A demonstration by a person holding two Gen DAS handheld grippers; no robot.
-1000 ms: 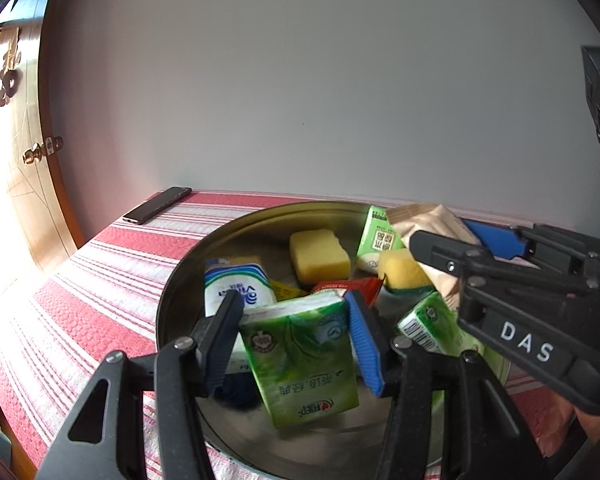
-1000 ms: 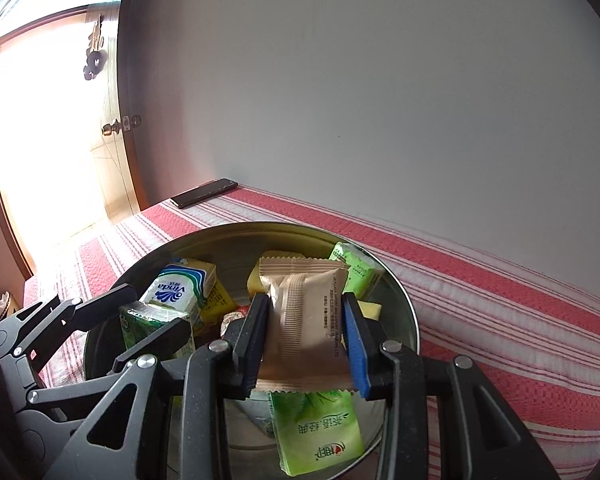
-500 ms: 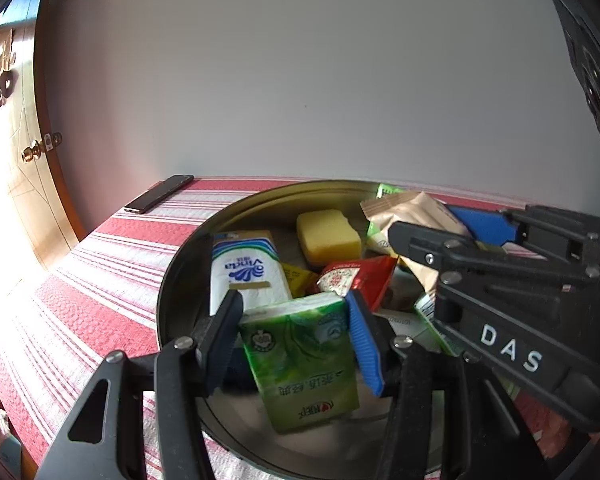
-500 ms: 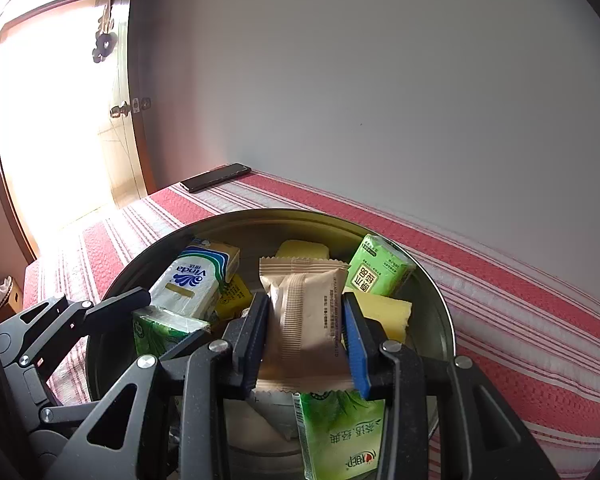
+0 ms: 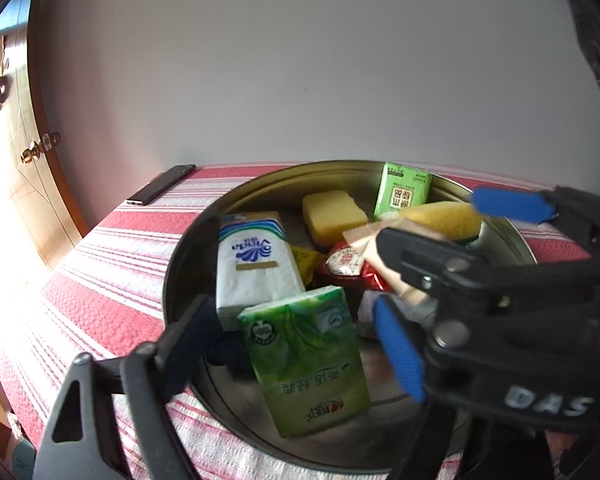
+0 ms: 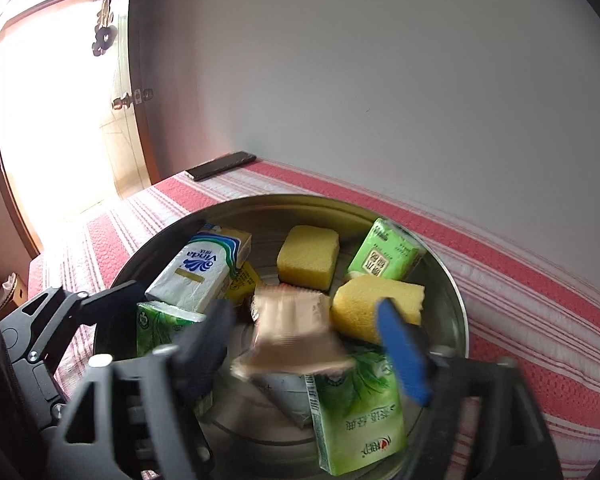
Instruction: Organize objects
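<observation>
Sponges (image 6: 308,257), tissue packs (image 5: 256,258) and snacks crowd the metal bowl (image 5: 188,248) on the striped worktop (image 5: 112,280). Both grippers' jaws are opening: left gripper (image 5: 292,344) around the green pack (image 5: 306,360), right gripper (image 6: 308,344) around the beige wrapper (image 6: 290,328). A phone (image 6: 220,165) lies near the wall.

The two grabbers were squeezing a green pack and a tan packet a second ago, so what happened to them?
Both let go. The left gripper is opening, and its green tissue pack now sits free between the jaws. The right gripper is opening too; the tan snack packet, blurred, is dropping into the metal basin. The sponges, Vinda pack and phone stayed put.
</observation>
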